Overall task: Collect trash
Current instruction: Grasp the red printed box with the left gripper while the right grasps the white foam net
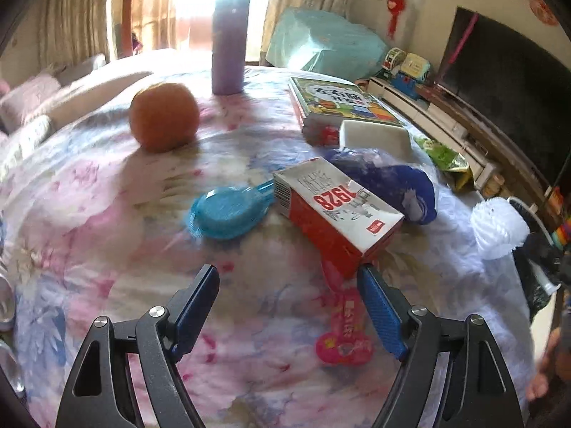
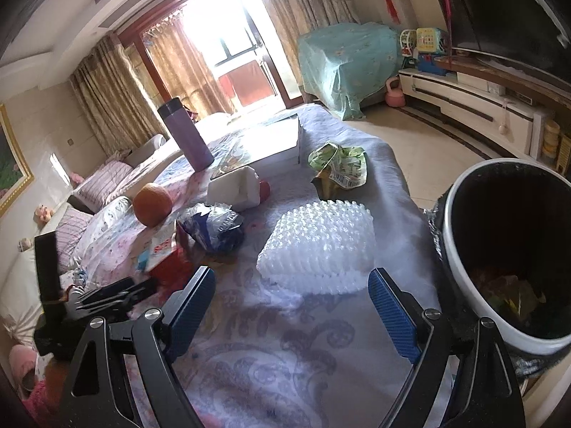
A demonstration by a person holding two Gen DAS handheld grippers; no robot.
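Here, the two wrist views in turn:

- Left wrist view: the left gripper (image 1: 289, 278) hangs over the flowered cloth (image 1: 107, 242) with its jaws apart and nothing between them. The red and white carton (image 1: 335, 214) lies just beyond the right fingertip; a blue plastic lid (image 1: 228, 210) lies beside it, a pink wrapper (image 1: 344, 331) nearer, and an orange (image 1: 164, 117) farther off.
- Right wrist view: the right gripper (image 2: 291, 281) is likewise spread and empty. The white foam netting (image 2: 317, 246) lies just ahead between the fingers. A crumpled green wrapper (image 2: 339, 167) lies beyond, and the bin (image 2: 464, 249) stands at the right.
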